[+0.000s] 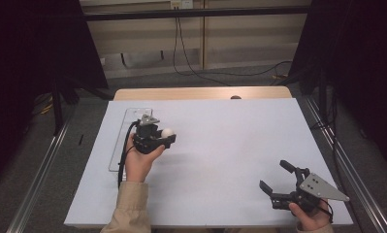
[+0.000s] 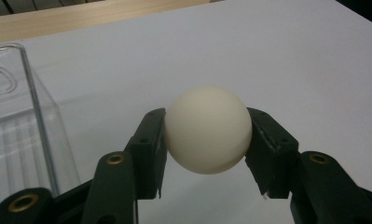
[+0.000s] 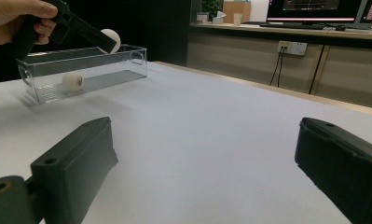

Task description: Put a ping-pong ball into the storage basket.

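A white ball (image 2: 208,129) is clamped between the two black jaws of my left gripper (image 1: 166,137), which is held above the white table sheet (image 1: 220,145), just right of a clear plastic box (image 1: 128,136). The ball (image 1: 168,132) shows at the gripper's tip in the high view. A second white ball (image 3: 73,80) lies inside the clear box (image 3: 81,72) in the right gripper view, where the held ball (image 3: 111,39) hangs over the box's far side. My right gripper (image 1: 274,176) rests at the front right of the table, jaws wide apart and nothing between them.
The clear box (image 2: 20,126) stands along the table's left side. A wooden table edge (image 1: 201,92) runs behind the white sheet. Cables (image 1: 191,63) trail on the floor beyond, with dark curtains at both sides.
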The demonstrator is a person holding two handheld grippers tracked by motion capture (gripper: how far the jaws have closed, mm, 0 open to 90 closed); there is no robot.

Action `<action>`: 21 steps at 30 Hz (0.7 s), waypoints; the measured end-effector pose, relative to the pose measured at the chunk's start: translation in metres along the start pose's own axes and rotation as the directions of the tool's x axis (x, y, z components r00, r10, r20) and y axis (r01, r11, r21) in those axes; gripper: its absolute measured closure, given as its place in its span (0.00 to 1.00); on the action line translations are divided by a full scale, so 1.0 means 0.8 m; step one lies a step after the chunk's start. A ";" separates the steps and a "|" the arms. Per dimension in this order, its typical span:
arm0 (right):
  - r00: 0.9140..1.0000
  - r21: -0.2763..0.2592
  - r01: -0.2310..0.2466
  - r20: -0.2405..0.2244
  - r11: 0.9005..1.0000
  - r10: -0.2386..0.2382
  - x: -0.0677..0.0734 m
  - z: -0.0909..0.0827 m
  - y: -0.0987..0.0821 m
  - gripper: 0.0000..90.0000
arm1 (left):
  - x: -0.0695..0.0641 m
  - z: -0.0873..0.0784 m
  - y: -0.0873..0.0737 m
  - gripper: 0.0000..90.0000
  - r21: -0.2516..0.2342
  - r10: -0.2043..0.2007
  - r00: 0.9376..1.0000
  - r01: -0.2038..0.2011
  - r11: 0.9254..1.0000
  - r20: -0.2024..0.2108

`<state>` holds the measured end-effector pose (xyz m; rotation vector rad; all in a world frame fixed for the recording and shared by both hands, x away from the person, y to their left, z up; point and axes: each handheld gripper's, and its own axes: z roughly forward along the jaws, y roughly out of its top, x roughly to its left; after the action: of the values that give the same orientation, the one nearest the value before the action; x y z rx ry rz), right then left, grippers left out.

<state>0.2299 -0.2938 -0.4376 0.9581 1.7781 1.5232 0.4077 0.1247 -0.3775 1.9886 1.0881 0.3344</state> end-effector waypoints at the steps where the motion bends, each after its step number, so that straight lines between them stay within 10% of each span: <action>1: 1.000 0.000 -0.001 0.000 1.000 0.001 0.000 0.000 0.000 0.04 | 0.001 -0.001 0.000 0.57 -0.003 -0.003 1.000 0.003 1.000 0.002; 21: 1.000 -0.003 -0.002 -0.001 1.000 0.002 0.001 0.000 0.000 0.04 | 0.014 -0.016 -0.002 0.57 -0.023 -0.036 0.999 0.036 0.999 -0.009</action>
<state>0.2297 -0.2934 -0.4374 0.9587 1.7756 1.5274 0.4062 0.1405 -0.3721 1.9470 1.1196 0.3357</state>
